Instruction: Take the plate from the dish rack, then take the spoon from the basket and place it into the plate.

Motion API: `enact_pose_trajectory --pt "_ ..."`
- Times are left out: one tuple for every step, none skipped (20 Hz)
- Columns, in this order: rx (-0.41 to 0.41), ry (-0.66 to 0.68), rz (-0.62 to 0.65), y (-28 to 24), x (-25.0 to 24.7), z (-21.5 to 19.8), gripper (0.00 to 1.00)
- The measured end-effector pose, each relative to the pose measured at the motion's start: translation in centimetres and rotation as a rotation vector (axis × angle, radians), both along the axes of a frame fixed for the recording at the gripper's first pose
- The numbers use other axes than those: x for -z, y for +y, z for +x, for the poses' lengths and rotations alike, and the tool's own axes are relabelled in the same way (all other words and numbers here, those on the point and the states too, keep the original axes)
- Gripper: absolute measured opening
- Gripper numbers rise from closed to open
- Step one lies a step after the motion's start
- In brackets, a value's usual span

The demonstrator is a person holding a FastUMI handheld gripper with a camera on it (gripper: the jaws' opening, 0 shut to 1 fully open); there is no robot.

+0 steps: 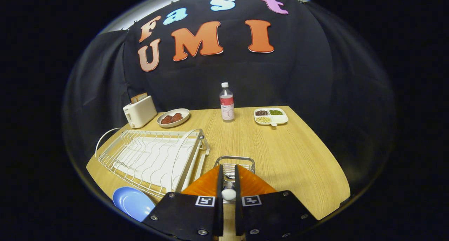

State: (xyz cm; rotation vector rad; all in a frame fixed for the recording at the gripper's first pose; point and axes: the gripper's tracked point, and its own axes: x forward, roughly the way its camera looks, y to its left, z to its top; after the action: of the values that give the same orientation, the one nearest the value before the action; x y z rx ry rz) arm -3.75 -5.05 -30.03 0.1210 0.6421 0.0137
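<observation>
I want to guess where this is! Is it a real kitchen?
Probably a pretend kitchen set up in a booth: a wooden table with a dish rack and a toaster, black cloth behind. The gripper has its jaws closed on a white spoon handle.

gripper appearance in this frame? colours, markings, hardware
The gripper has two orange wedge-shaped fingers with dark inner pads. Each mounts on a flat black plate fastened with silver screws. A square black-and-white fiducial tag sits on each plate near the gap.

We see our gripper point(228, 178) clamped on the spoon point(228, 194) over the basket point(234, 161); dish rack point(154, 158) crowds left, open table point(280, 149) right.
</observation>
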Motion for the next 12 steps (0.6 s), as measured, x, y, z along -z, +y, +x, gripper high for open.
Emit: enact_pose_trajectory --pt "0.005 -0.007 -0.008 -0.1 -0.5 0.1 0.13" --pt "0.007 -0.012 -0.013 0.0 -1.1 0.1 0.12" --pt "0.006 -0.015 -0.016 0.0 -1.6 0.0 0.12" --pt "0.004 -0.019 -0.022 0.0 -2.2 -0.1 0.12" --pt "0.001 -0.021 -0.030 0.0 -2.8 -0.3 0.12" --pt "-0.001 -0.022 -0.037 0.0 -3.4 -0.6 0.12" --pt "-0.004 -0.029 -0.038 0.0 -4.2 -0.9 0.12" --pt "-0.007 -0.036 -0.036 0.1 -5.1 -1.2 0.12" --pt "-0.013 -0.048 -0.034 0.3 -5.9 -1.5 0.12" --pt "-0.020 -0.066 -0.032 0.6 -7.0 -1.8 0.12" --pt "-0.030 -0.076 -0.032 0.9 -7.7 -2.1 0.12" --pt "-0.040 -0.081 -0.028 1.3 -8.3 -2.6 0.12"
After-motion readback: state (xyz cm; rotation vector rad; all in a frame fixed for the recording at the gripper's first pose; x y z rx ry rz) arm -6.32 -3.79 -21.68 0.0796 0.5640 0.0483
